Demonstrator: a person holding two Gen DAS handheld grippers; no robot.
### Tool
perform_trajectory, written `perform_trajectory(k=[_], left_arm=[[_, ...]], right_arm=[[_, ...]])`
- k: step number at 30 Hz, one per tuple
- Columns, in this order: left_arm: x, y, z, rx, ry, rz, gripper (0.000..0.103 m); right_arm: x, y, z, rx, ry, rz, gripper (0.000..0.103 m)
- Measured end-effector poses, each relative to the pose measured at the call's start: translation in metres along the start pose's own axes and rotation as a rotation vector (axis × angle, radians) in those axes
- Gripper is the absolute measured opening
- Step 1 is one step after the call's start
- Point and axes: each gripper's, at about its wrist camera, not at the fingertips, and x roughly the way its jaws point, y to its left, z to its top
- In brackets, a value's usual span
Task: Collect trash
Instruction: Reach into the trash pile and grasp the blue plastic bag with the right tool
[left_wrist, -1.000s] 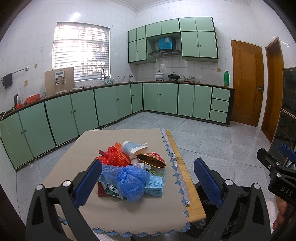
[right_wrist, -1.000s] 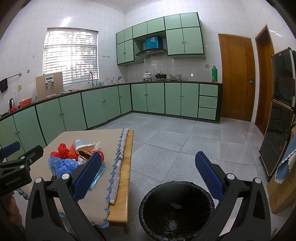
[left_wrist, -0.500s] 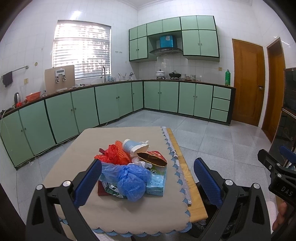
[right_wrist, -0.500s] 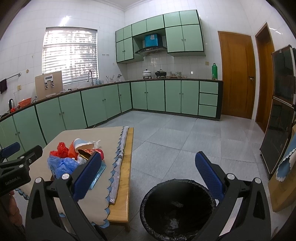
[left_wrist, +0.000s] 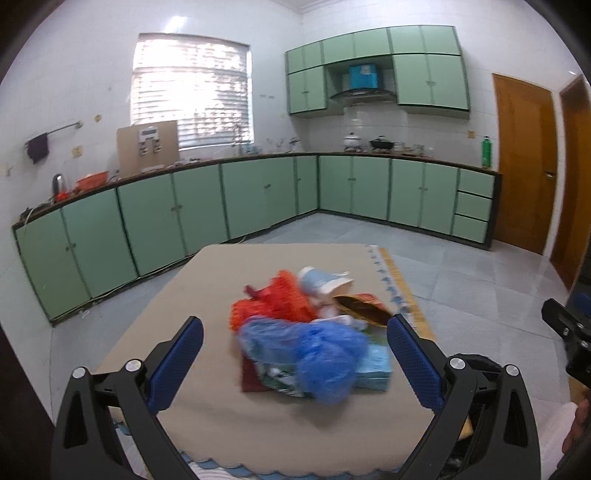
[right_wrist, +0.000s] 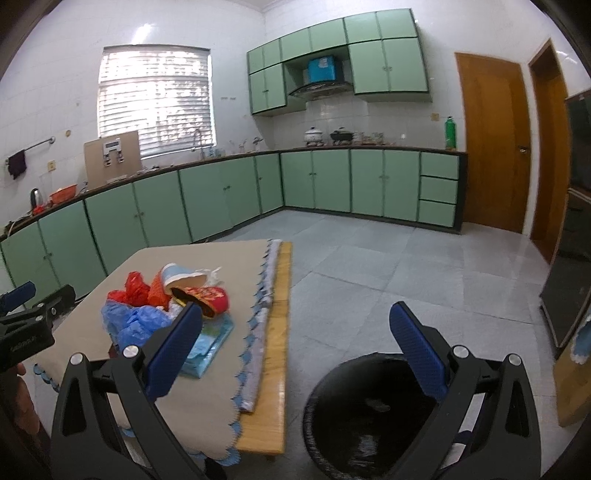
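A heap of trash lies on the low table (left_wrist: 192, 413): a crumpled blue plastic bag (left_wrist: 325, 354), a red-orange net bag (left_wrist: 273, 302), a tipped paper cup (left_wrist: 321, 282), a red snack wrapper (left_wrist: 364, 310) and a light-blue carton (left_wrist: 376, 365). My left gripper (left_wrist: 293, 363) is open, its fingers spread either side of the heap's near edge, holding nothing. My right gripper (right_wrist: 295, 347) is open and empty, between the table edge and the black bin (right_wrist: 365, 421). The same heap, with its blue bag (right_wrist: 136, 325), sits left of it.
The table's wooden edge (right_wrist: 275, 369) carries a folded scalloped cloth. Green cabinets (left_wrist: 258, 199) line the far walls, wooden doors (right_wrist: 491, 147) stand at the right, and grey floor tiles (right_wrist: 369, 266) spread between. A dark appliance (right_wrist: 569, 258) stands at the far right.
Both grippers have moved forward and closer to the table; the trash heap looms larger between the left fingers. Nothing has been grasped.
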Motion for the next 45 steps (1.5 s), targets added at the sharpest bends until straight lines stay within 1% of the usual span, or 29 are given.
perform_trajectory(k=[5, 7, 13, 15, 19, 25, 29, 34, 36, 37, 39, 40, 41, 42, 43, 45], left_arm=[[0.018, 0.018, -0.01, -0.02, 0.02, 0.034, 0.097], [0.027, 0.025, -0.015, -0.023, 0.041, 0.038, 0.097], [0.046, 0.05, -0.026, -0.037, 0.078, 0.104, 0.097], [0.055, 0.06, -0.031, -0.044, 0.098, 0.124, 0.097], [0.07, 0.079, -0.038, -0.055, 0.13, 0.149, 0.097], [0.09, 0.096, -0.048, -0.079, 0.177, 0.143, 0.097], [0.097, 0.101, -0.05, -0.081, 0.184, 0.141, 0.097], [0.104, 0.109, -0.05, -0.084, 0.201, 0.147, 0.097], [0.105, 0.112, -0.051, -0.09, 0.204, 0.148, 0.097], [0.106, 0.112, -0.051, -0.092, 0.206, 0.149, 0.097], [0.109, 0.112, -0.051, -0.094, 0.206, 0.149, 0.097], [0.108, 0.112, -0.051, -0.093, 0.206, 0.148, 0.097], [0.108, 0.111, -0.051, -0.091, 0.205, 0.148, 0.097], [0.108, 0.11, -0.05, -0.09, 0.202, 0.147, 0.097], [0.107, 0.109, -0.05, -0.089, 0.2, 0.146, 0.097], [0.106, 0.108, -0.049, -0.089, 0.197, 0.144, 0.097]], right_arm=[[0.029, 0.024, -0.007, -0.024, 0.023, 0.067, 0.098], [0.042, 0.035, -0.01, -0.028, 0.04, 0.101, 0.098], [0.075, 0.071, -0.017, -0.036, 0.088, 0.202, 0.089], [0.087, 0.085, -0.02, -0.048, 0.104, 0.231, 0.084], [0.102, 0.108, -0.025, -0.066, 0.135, 0.276, 0.084], [0.12, 0.137, -0.033, -0.135, 0.165, 0.298, 0.084], [0.131, 0.145, -0.039, -0.147, 0.199, 0.308, 0.083], [0.141, 0.154, -0.044, -0.168, 0.239, 0.353, 0.07], [0.142, 0.157, -0.046, -0.174, 0.257, 0.383, 0.058], [0.141, 0.158, -0.046, -0.178, 0.264, 0.395, 0.055], [0.141, 0.161, -0.047, -0.188, 0.273, 0.419, 0.04], [0.14, 0.162, -0.047, -0.195, 0.272, 0.423, 0.036], [0.139, 0.162, -0.047, -0.198, 0.267, 0.423, 0.026], [0.138, 0.161, -0.047, -0.201, 0.266, 0.423, 0.019], [0.138, 0.161, -0.046, -0.2, 0.268, 0.426, 0.017], [0.138, 0.159, -0.045, -0.196, 0.271, 0.433, 0.008]])
